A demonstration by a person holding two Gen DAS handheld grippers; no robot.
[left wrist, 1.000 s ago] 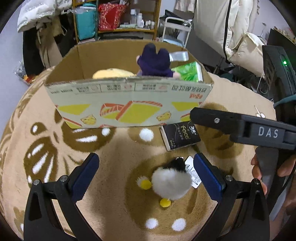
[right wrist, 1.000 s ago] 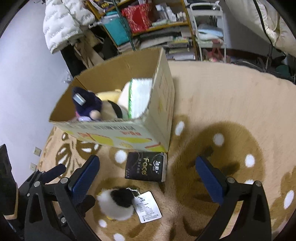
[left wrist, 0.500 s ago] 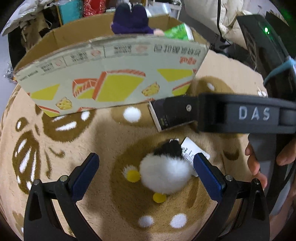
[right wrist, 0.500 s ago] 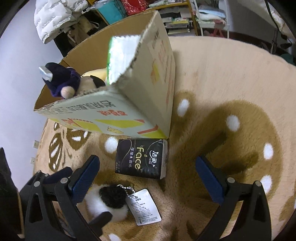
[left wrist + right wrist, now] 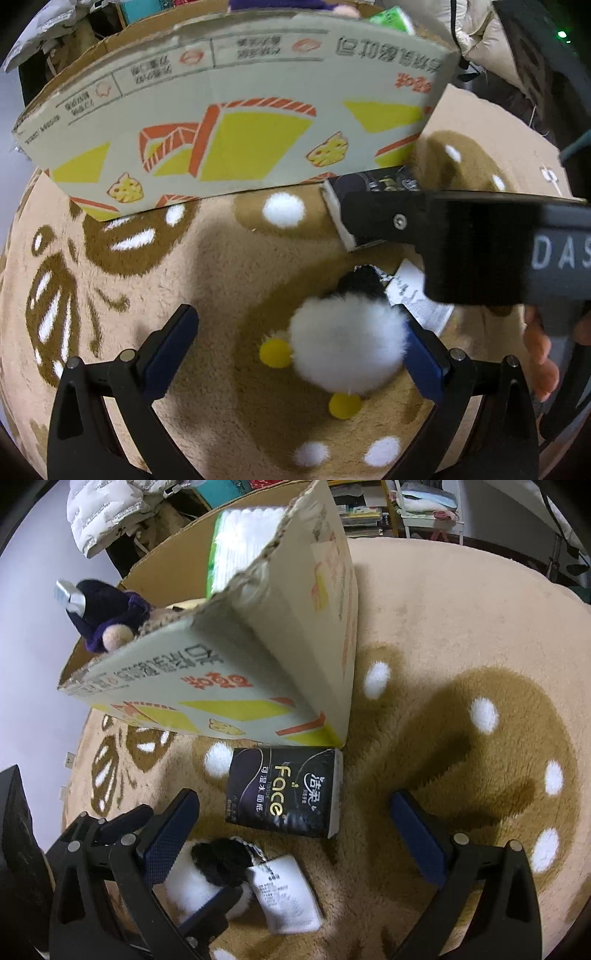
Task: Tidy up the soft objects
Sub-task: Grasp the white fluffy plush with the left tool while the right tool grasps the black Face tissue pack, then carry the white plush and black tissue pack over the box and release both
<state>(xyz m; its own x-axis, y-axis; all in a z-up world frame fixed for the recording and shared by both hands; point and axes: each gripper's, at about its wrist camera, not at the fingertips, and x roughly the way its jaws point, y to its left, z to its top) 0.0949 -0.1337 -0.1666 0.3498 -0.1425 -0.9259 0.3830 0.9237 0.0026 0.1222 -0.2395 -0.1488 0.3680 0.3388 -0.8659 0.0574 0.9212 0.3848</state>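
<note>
A white and black fluffy plush (image 5: 347, 349) with a paper tag (image 5: 284, 893) lies on the tan rug. My left gripper (image 5: 295, 350) is open, its jaws on either side of the plush, close above it. A black "Face" tissue pack (image 5: 284, 788) lies against the cardboard box (image 5: 236, 118). My right gripper (image 5: 295, 830) is open, low over the pack; one of its fingers (image 5: 436, 225) crosses the left wrist view. The box holds a purple plush (image 5: 107, 616), a yellow plush and a green tissue pack (image 5: 243, 550).
The patterned rug (image 5: 461, 635) stretches to the right of the box. A shelf with books (image 5: 362, 513) and a white jacket (image 5: 107, 513) stand behind. A black device (image 5: 546, 74) stands at the right. A hand (image 5: 543, 354) holds the right gripper.
Both grippers have moved down and forward. The plush now sits between my left jaws, and the tissue pack is larger and nearer my right jaws. Both stay open.
</note>
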